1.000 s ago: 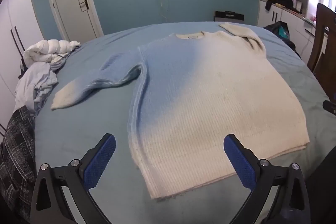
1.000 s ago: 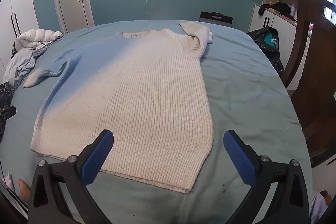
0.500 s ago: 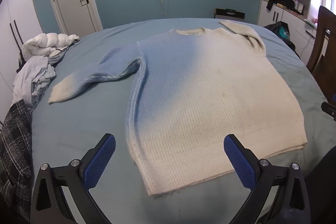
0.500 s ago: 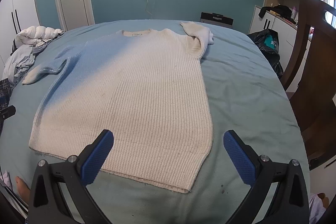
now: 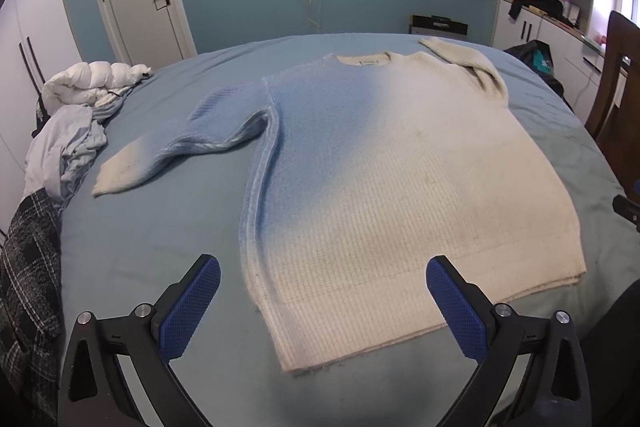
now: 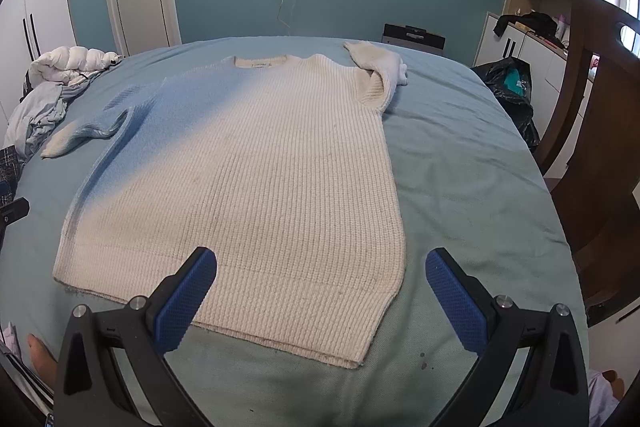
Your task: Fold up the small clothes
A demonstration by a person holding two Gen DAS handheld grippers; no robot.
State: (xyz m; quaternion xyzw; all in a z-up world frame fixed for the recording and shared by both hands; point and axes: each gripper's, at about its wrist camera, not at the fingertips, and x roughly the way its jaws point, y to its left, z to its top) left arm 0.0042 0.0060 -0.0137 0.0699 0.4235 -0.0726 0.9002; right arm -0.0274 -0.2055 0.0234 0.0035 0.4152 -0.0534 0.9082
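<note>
Sweater (image 5: pixel 400 187): flat on bed (image 5: pixel 152 247), ahead of my grippers.
My left gripper (image 5: pixel 322 301): released, empty.
My right gripper (image 6: pixel 320 293): released, empty.

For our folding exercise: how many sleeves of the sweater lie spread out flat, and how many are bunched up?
1 flat, 1 bunched. The left sleeve lies stretched out on the bed; the right sleeve is bunched at the shoulder.

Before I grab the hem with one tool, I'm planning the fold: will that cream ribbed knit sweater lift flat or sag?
The cream ribbed knit sweater will probably sag and drape: it lies limp on the blue bedsheet, one sleeve already crumpled. The thick knit suggests some weight, so a single-corner lift would likely stretch it. It probably won't slip, given the coarse ribbing.
</note>
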